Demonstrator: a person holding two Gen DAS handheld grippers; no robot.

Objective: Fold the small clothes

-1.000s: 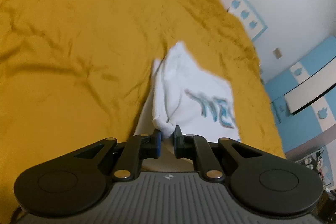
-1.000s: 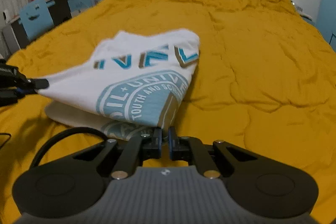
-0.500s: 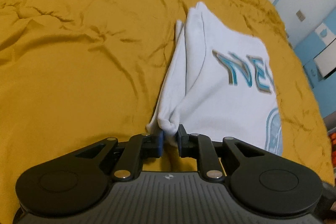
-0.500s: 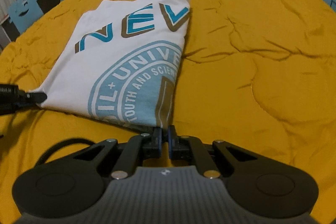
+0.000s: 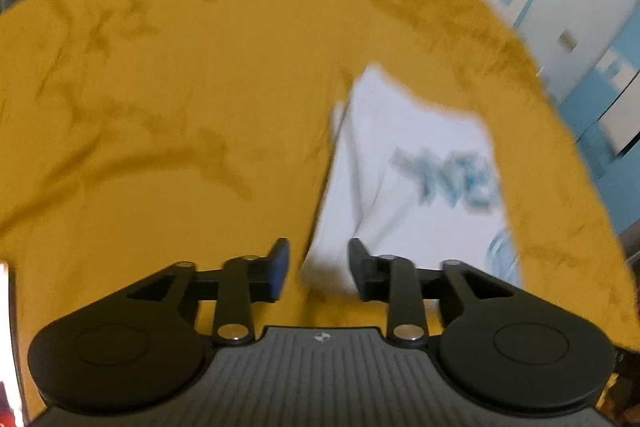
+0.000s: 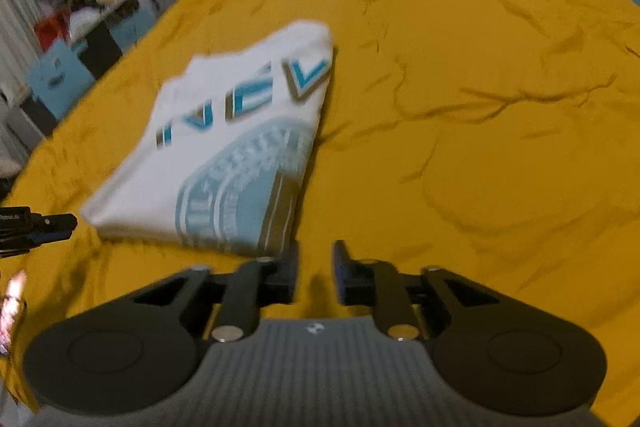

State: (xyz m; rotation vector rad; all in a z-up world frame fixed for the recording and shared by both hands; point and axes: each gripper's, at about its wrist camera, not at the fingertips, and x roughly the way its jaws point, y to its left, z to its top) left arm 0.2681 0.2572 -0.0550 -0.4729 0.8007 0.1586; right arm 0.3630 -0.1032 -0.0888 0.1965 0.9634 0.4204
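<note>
Now we are releasing folded white T-shirt (image 6: 224, 163) onto mustard bedspread (image 6: 480, 107): left gripper (image 5: 316, 267) and right gripper (image 6: 316, 275) jaws just opening, standing apart, nothing clamped. Next, we judge: backing off or another fold.

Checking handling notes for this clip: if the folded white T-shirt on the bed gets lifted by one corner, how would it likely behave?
The folded white T-shirt is probably floppy: its layered edges sag onto the yellow bedspread, so a corner lift would likely undo the fold. It looks thin, so probably light. Pushed, it may bunch on the wrinkled cover.
</note>
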